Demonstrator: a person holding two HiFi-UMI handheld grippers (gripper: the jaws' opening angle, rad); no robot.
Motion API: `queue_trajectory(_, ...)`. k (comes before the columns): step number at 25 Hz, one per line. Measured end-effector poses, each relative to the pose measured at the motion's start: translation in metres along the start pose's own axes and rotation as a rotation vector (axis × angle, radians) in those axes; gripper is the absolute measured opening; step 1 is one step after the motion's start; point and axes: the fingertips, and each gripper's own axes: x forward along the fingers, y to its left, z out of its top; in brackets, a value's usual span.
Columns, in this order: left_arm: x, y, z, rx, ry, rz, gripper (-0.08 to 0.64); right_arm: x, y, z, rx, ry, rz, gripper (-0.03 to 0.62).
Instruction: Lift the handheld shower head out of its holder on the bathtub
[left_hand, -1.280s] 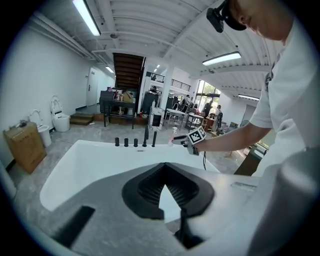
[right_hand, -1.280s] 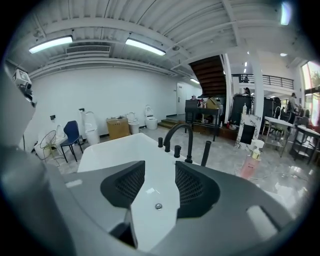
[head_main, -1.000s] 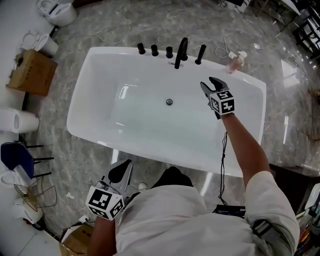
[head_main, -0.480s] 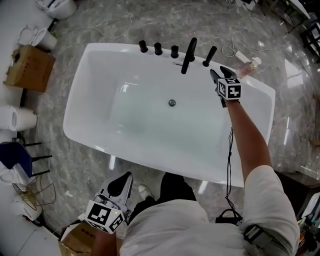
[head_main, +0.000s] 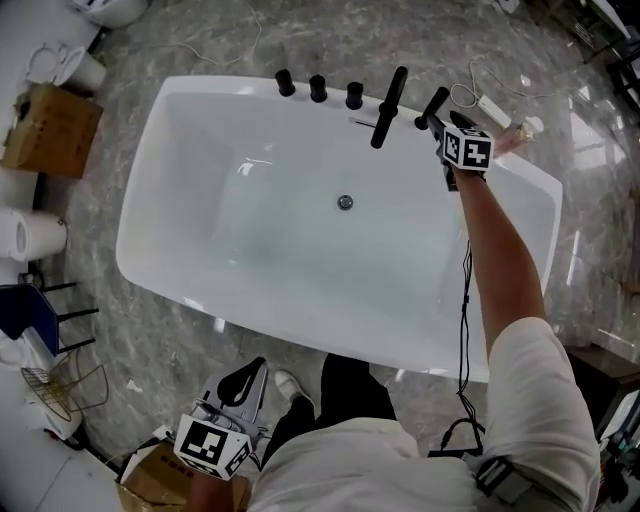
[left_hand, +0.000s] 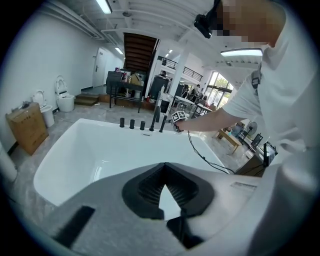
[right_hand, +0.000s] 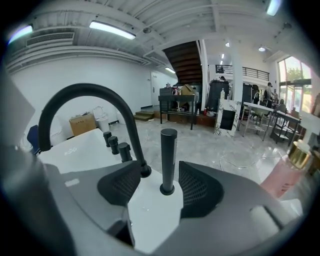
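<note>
The handheld shower head (head_main: 432, 108) is a slim black rod standing upright in its holder on the far rim of the white bathtub (head_main: 200, 120), right of the curved black spout (head_main: 388, 95). My right gripper (head_main: 450, 122) reaches to it. In the right gripper view the shower head (right_hand: 168, 155) stands between the two pads of the right gripper (right_hand: 160, 172); the jaws are opening and the pads do not touch it. My left gripper (head_main: 245, 372) hangs low by the near side of the tub, its tips together on nothing (left_hand: 164, 170).
Three black knobs (head_main: 318, 88) line the rim left of the spout. A pink bottle (head_main: 520, 132) and a coiled cable (head_main: 470, 98) lie beyond the tub's right corner. A cardboard box (head_main: 50, 130), a blue chair (head_main: 25, 310) and a wire basket (head_main: 55, 395) stand at the left.
My right gripper has travelled from over the tub's right half to the far rim and now straddles the shower head. The left gripper has sunk lower in the head view.
</note>
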Motion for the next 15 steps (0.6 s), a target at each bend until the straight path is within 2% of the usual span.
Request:
queue_trajectory(12, 0.035, -0.001, -0.021, -0.030, 0.053, -0.049, 0.003, 0.049, -0.019, 0.004, 0.104, 0.009, -0.056, 0.247)
queue_trajectory(15, 0.038, 0.000, -0.025, -0.037, 0.065, -0.053, 0.004, 0.056, -0.019, 0.009, 0.090, 0.006, -0.053, 0.232)
